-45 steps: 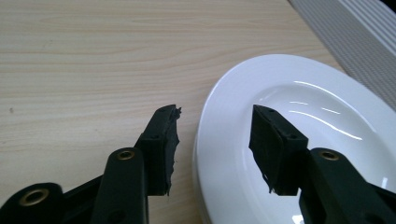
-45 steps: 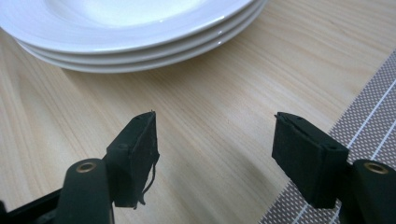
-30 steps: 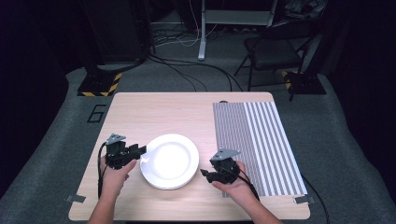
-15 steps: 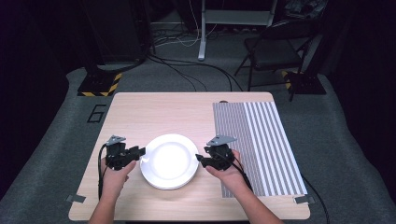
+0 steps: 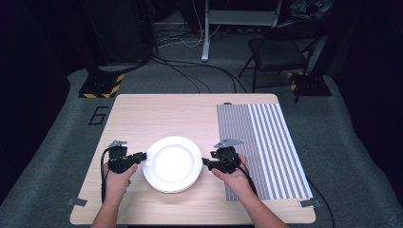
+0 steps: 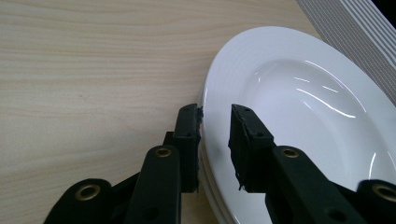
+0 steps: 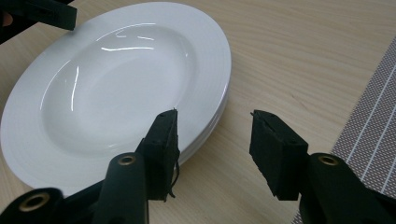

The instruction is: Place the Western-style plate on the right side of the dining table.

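On the near half of the worktop [image 5: 142, 114], in the high view, a stack of white plates [image 5: 173, 164] lies between the two tools. The left tool [image 5: 141, 157] meets the stack's left rim; the right tool [image 5: 205, 162] sits just beside its right rim. A striped mat [image 5: 266, 142] covers the worktop's right side, under the right hand [image 5: 233, 178].

In the left gripper view, the left tool [image 6: 215, 140] is partly open, its jaws straddling the rim of the plates [image 6: 299, 121], one jaw outside the stack's edge and one over the top rim. Whether the pads press the rim cannot be told.

In the right gripper view, the right tool [image 7: 214, 154] is wide open and holds nothing. One jaw overlaps the rim of the plates [image 7: 116, 74]; the other is over bare worktop [image 7: 299, 56], near the striped mat [image 7: 373, 135].
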{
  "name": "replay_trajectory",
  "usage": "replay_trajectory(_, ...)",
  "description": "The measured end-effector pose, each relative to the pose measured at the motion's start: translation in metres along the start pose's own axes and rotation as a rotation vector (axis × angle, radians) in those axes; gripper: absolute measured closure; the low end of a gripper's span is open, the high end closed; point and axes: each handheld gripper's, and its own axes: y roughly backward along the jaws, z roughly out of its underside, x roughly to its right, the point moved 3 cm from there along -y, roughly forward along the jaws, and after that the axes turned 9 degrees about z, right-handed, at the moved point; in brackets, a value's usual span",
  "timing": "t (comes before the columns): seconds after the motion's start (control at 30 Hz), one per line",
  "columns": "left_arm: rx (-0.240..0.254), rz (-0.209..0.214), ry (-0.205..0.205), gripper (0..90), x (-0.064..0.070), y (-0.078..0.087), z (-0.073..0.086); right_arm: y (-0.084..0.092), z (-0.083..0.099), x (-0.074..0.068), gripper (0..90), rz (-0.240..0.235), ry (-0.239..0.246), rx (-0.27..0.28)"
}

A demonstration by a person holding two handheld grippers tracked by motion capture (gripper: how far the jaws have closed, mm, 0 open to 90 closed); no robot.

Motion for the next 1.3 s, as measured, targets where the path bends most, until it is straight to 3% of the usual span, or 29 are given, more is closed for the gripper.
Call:
replay_trajectory(0.13, -0.015, 0.012, 0.014, 76.3, 0.001, -0.002, 0.001, 0.000, 0.001, 0.001, 50.1, 0.001, -0.014, -0.001)
replay_trajectory(0.17, -0.022, 0.003, 0.001, 77.1, 0.001, -0.003, 0.001, 0.000, 0.002, 0.002, 50.1, -0.005, -0.022, -0.002)
replay_trajectory(0.53, -0.018, -0.003, 0.014, 78.0, 0.002, -0.004, 0.003, -0.005, 0.005, 0.002, 47.4, -0.019, -0.064, -0.011)
replay_trajectory(0.63, -0.039, -0.009, -0.007, 78.1, 0.003, -0.005, 0.005, -0.008, 0.006, -0.001, 46.3, -0.027, -0.074, -0.011)
replay_trajectory(0.77, -0.031, -0.031, -0.040, 78.5, 0.005, -0.005, 0.005, -0.014, 0.008, -0.005, 45.3, -0.041, -0.077, -0.026)
replay_trajectory(1.0, -0.027, -0.018, -0.021, 79.0, 0.004, -0.004, 0.006, -0.022, 0.011, -0.012, 43.8, -0.056, -0.083, -0.052)
replay_trajectory(1.2, -0.019, -0.013, -0.020, 79.0, 0.003, -0.004, 0.007, -0.027, 0.014, -0.018, 43.8, -0.110, -0.118, -0.080)
replay_trajectory(1.3, -0.018, -0.012, -0.016, 79.0, 0.003, -0.003, 0.007, -0.027, 0.014, -0.023, 43.5, -0.103, -0.107, -0.078)
